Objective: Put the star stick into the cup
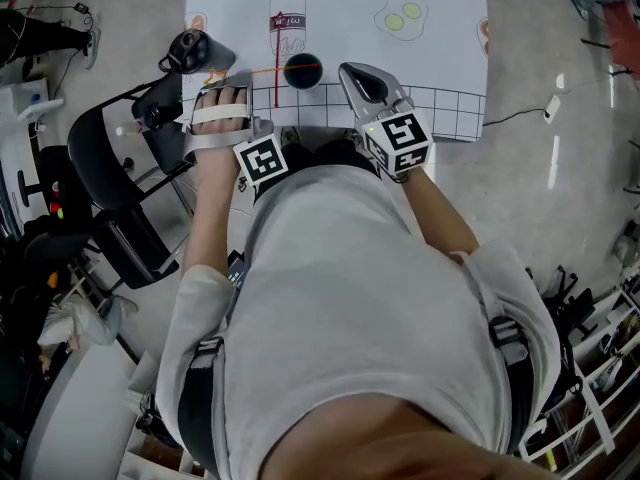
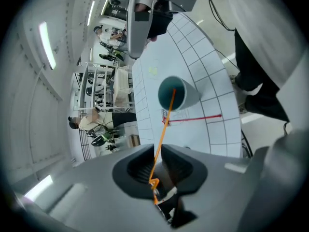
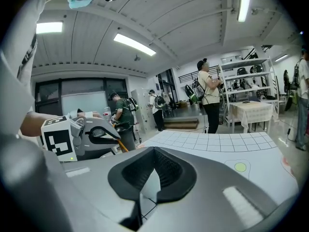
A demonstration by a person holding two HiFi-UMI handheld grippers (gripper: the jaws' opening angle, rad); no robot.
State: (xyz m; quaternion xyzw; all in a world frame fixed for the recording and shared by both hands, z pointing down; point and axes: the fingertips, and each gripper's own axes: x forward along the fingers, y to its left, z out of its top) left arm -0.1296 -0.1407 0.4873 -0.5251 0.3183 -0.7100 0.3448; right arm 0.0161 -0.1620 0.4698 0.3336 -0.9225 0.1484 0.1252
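A dark teal cup (image 1: pixel 303 70) (image 2: pixel 175 93) stands on the white grid mat (image 1: pixel 440 58). The thin orange star stick (image 1: pixel 255 71) (image 2: pixel 163 129) reaches from the cup's mouth back to my left gripper (image 1: pixel 212 68) (image 2: pixel 161 151). Its star end lies in the gap between the jaws, which stand slightly apart, wider than the stick. The far tip rests inside the cup. My right gripper (image 1: pixel 352 71) (image 3: pixel 153 151) hovers just right of the cup, shut and empty. From the right gripper view the left gripper (image 3: pixel 104 134) shows at the left.
The mat carries a printed cup outline (image 1: pixel 287 23) behind the real cup and a green-dotted shape (image 1: pixel 400 16) at the back right. A black chair (image 1: pixel 110 168) stands left of the table. A cable (image 1: pixel 520 113) lies on the floor to the right. People and shelves (image 3: pixel 241 88) are across the room.
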